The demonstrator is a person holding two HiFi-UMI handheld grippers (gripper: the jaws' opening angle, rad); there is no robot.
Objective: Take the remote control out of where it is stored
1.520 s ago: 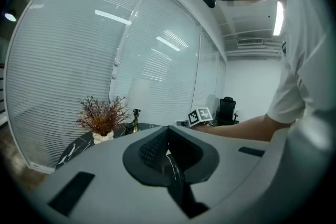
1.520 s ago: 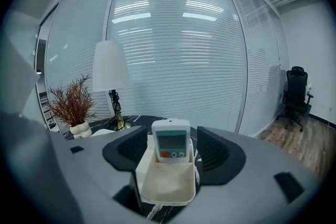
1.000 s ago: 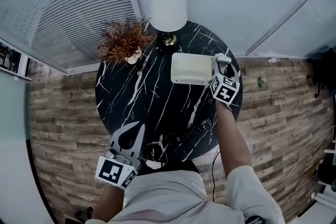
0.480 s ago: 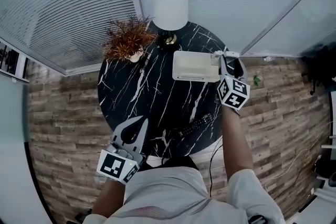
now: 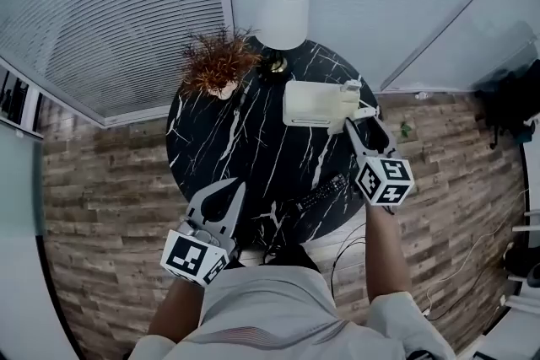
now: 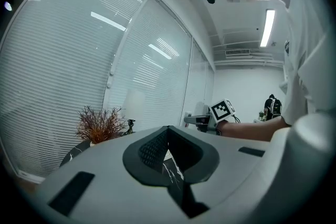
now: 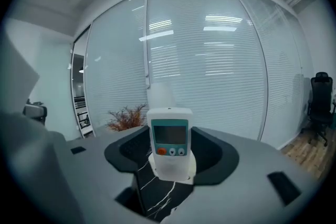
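Note:
A white remote control with a small screen and an orange button stands upright between the jaws of my right gripper, which is shut on its lower part. In the head view my right gripper hangs over the right rim of the round black marble table, its tips just beside a white box. A long black remote lies on the table's near edge. My left gripper sits low at the near left rim, shut and empty; in its own view the left gripper shows its jaws meeting.
A white-shaded lamp and a dried reddish plant stand at the table's far side, against window blinds. Cables trail over the wooden floor near the person's right side.
My right gripper has drawn back from the white box toward the person and to the right, carrying the white remote. The left gripper has barely moved.

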